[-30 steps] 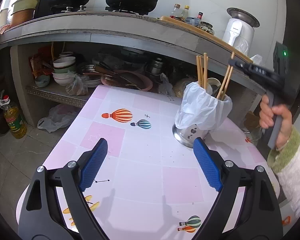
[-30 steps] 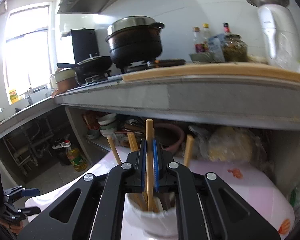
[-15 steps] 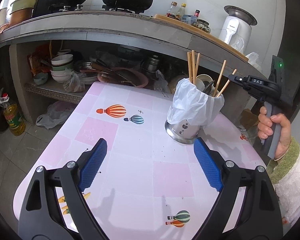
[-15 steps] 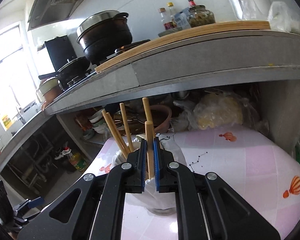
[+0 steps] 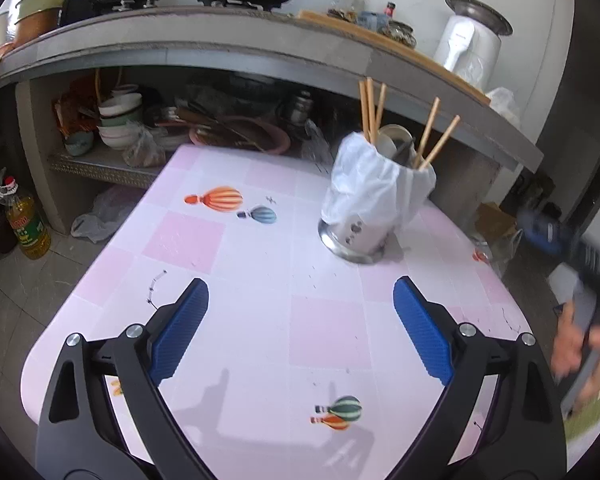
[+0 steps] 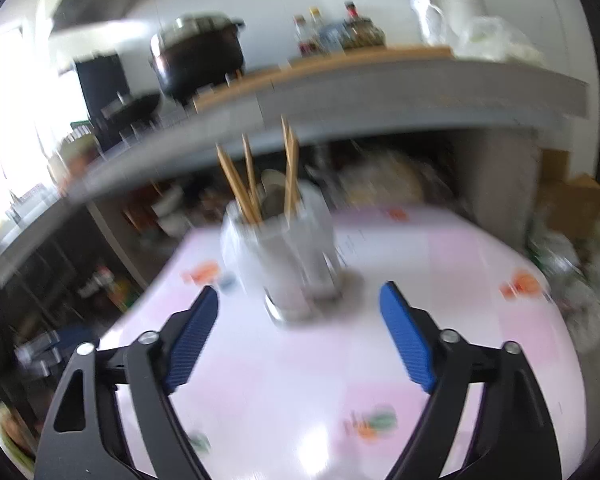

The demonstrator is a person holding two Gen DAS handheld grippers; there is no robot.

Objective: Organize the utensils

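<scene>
Chopsticks (image 5: 370,110) upright in holder (image 5: 374,200), tips splayed outward.

An oil bottle (image 5: 27,226) stands on the floor beside stacked bowls (image 5: 118,126).

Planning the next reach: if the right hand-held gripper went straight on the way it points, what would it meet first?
Likely the utensil holder, centred ahead of the right hand-held gripper, whose jaws are opening with nothing between them; blur leaves depth unclear.

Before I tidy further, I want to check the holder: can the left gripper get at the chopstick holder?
Probably yes: the left gripper is opening, nothing between its jaws, and only bare tablecloth lies before the chopstick holder.
</scene>
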